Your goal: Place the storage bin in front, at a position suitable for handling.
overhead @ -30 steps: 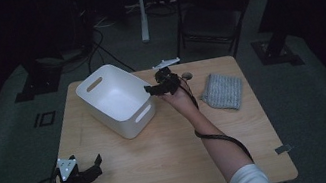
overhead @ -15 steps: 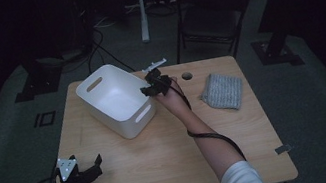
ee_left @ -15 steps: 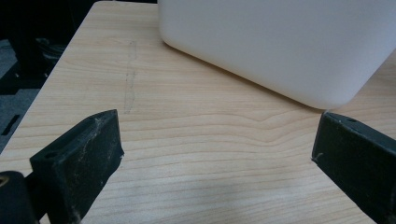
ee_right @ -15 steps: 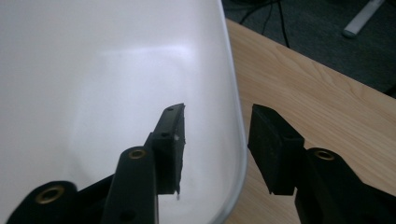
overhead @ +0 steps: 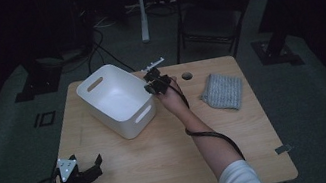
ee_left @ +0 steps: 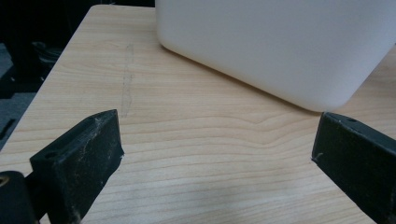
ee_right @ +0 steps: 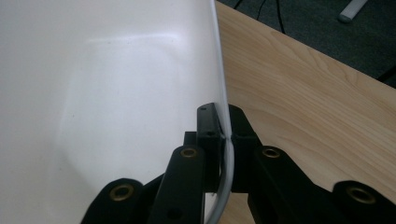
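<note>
dim surroundings swallow the floor and a chair [overhead: 210, 12] behind the wooden table [overhead: 172, 156]. the white bin [overhead: 117, 104], at the table's far left, is cut off in both gripper views. its near right rim is pinched by the right gripper [overhead: 154, 85], whose jaws have just been closing since the earlier frame. the left gripper [overhead: 88, 168] is held spread wide over bare wood, with nothing gripped. a grey cloth [overhead: 223, 91] lies apart.

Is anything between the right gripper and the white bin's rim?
Nothing visible. The right gripper is already shut on the rim of the white bin, its jaws pinching the thin wall from both sides at the edge near the table's far side.
</note>
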A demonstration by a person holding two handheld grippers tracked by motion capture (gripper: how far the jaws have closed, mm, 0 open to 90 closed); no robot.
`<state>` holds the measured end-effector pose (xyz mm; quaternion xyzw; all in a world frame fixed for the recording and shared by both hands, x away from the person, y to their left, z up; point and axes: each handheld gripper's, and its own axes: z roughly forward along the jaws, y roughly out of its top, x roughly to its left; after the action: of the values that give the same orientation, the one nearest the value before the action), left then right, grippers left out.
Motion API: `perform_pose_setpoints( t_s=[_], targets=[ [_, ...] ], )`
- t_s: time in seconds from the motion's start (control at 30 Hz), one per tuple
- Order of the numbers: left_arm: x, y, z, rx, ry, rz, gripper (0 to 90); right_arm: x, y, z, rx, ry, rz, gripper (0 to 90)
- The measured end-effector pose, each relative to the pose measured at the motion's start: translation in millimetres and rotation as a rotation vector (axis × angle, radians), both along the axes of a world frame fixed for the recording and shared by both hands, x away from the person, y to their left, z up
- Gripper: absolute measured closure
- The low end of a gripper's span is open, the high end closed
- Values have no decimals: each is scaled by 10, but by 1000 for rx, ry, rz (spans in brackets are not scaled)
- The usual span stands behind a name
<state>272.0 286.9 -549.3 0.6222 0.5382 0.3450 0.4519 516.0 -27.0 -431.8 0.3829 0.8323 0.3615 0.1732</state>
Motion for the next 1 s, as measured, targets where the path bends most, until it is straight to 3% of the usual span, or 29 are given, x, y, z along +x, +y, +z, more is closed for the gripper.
perform_pose_setpoints(
  t_s=[0.07, 0.13, 0.27, 0.37, 0.53, 0.77, 1.0],
  targets=[
    [-2, -7, 0, 13, 2, 7, 20, -9, -13, 11, -17, 5, 12, 869],
    [-3, -7, 4, -18, 3, 6, 20, -20, -28, 13, -19, 9, 15, 869],
    [-6, -14, 10, -13, 14, 4, 20, -48, -64, 10, -11, 15, 18, 869],
    [-5, -21, 26, -31, 39, 10, 20, -76, -123, 7, -4, 20, 21, 870],
    [4, -32, 25, -25, 81, 20, 20, -114, -211, 7, -6, 27, 39, 870],
    [-8, -66, 25, -6, 90, -22, 20, -217, -319, 5, -7, 35, 52, 870],
    [-25, -74, 38, -24, 82, -27, 19, -319, -422, 3, -11, 42, 74, 868]
  ],
)
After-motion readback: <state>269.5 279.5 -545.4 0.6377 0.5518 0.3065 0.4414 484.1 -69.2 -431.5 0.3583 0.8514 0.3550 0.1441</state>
